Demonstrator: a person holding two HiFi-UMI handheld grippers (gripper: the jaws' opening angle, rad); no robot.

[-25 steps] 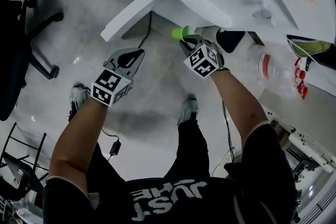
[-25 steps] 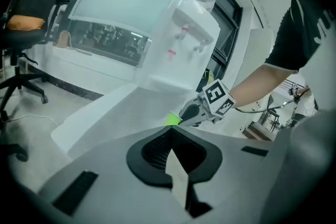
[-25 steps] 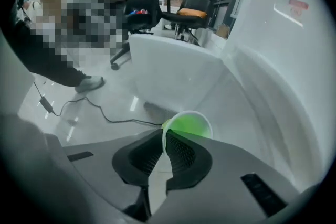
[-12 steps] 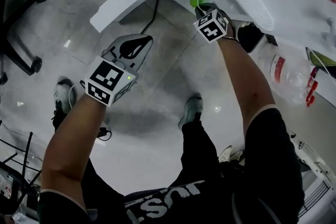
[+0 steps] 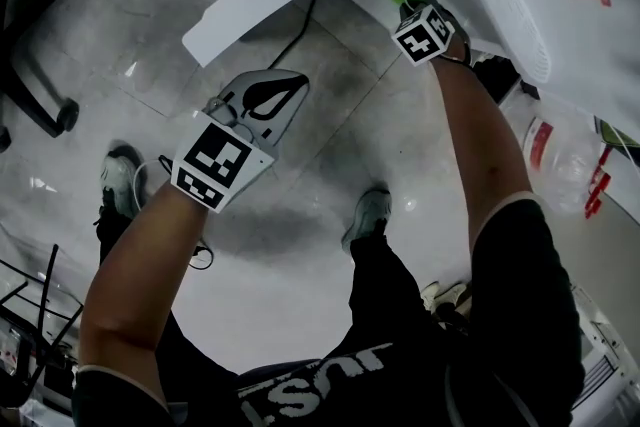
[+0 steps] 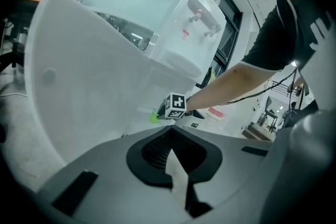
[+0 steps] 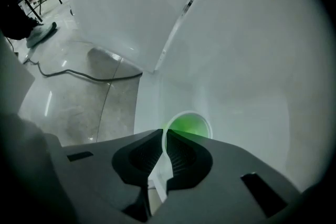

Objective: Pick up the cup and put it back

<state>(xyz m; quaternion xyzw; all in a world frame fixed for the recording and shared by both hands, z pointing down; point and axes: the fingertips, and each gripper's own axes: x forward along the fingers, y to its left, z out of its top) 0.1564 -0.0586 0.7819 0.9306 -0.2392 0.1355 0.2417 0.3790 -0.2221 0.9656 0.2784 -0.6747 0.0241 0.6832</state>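
The green cup (image 7: 187,126) hangs upright, mouth up, close over the white worktop (image 7: 247,60), likely so it can be set back down. The right claw (image 7: 164,136) points steeply down, nearly closed, pinching the cup's rim wall. The left claw (image 6: 170,139), closed and empty, hovers well apart, out of the way.

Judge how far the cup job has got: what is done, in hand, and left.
Done: the cup is picked up, its rim pinched in the right gripper. In hand: it hangs inside the white compartment; contact with its floor can't be told. Left: release and withdraw. The left gripper is shut, empty.
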